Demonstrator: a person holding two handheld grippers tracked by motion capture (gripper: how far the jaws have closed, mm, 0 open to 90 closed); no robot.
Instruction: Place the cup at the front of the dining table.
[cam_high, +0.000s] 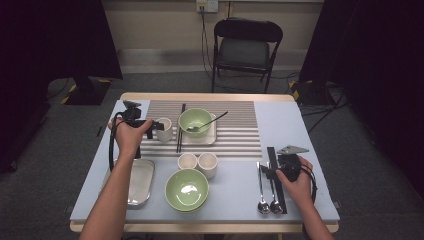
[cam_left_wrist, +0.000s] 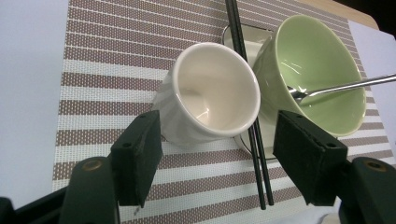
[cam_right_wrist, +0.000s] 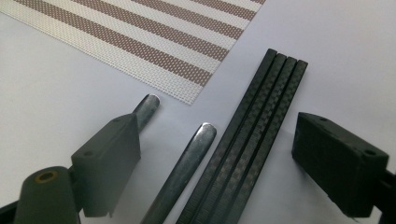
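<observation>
Two dark curtains are seen at either side of the room, with a folding chair (cam_high: 246, 47) set against the far wall on grey carpet. Most of the space between is taken by the desk (cam_high: 300, 130), covered in pale blue, on which a striped mat (cam_high: 240, 131) is laid at the far middle. A steel tray (cam_high: 141, 184) is placed at the near left corner, and a green bowl (cam_high: 186, 189) just beside it. A second green bowl, with a spoon in it, is seen on the mat. The left gripper (cam_left_wrist: 217, 154) is held at a white cup (cam_left_wrist: 212, 93) standing on the mat's left part; its jaws are spread apart at either side of the cup, no pad pressing on it. The right gripper (cam_right_wrist: 217, 163) is held over black chopsticks (cam_right_wrist: 252, 140) and two spoon handles at the near right, jaws apart and nothing gripped.
</observation>
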